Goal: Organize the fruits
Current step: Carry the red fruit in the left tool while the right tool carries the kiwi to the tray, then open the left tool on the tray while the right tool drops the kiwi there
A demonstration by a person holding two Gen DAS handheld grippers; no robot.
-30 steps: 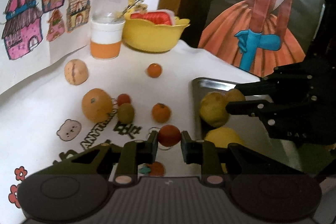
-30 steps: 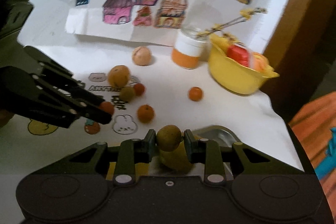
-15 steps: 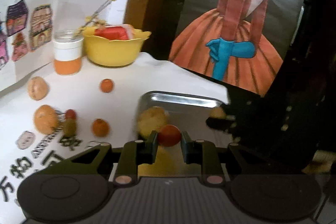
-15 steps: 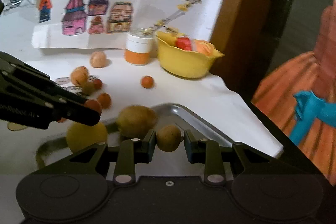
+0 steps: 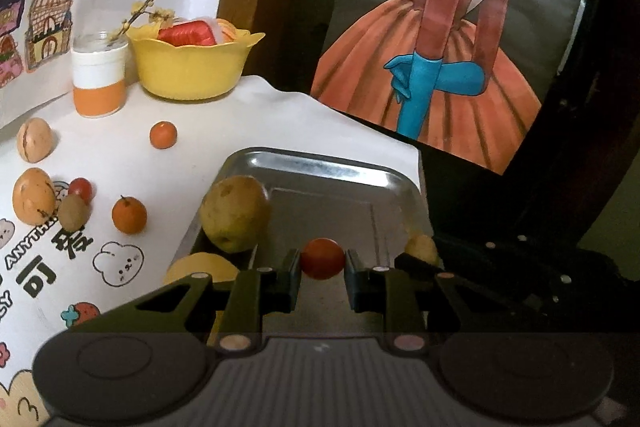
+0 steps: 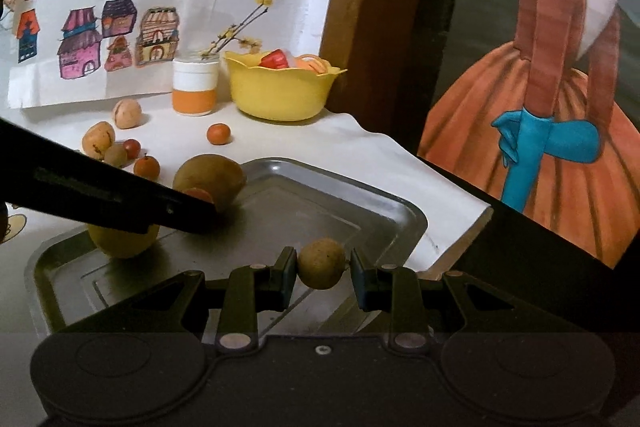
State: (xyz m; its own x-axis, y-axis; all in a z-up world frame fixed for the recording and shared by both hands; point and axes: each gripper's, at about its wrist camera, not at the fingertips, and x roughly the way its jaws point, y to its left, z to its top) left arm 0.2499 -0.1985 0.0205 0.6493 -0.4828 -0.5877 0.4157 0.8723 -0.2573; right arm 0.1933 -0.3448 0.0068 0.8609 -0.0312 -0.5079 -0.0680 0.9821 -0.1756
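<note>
Both hand-held grippers clamp small round fruit, left hand-held gripper [image 5: 322, 264] a red tomato [image 5: 322, 258], right hand-held gripper [image 6: 322, 269] a brown fruit [image 6: 321, 263], so dropped carelessly they'd probably roll across the metal tray [image 5: 320, 167] at frame center.

We are seeing dim, warm indoor light in both views; the metal tray [image 5: 320, 167] is catching soft glare on its rim, fisheye curving is bending the edges, and corners are falling dark.

1 tray [image 5: 320, 167], 1 bowl [image 5: 192, 75], 1 jar [image 5: 99, 83]
</note>
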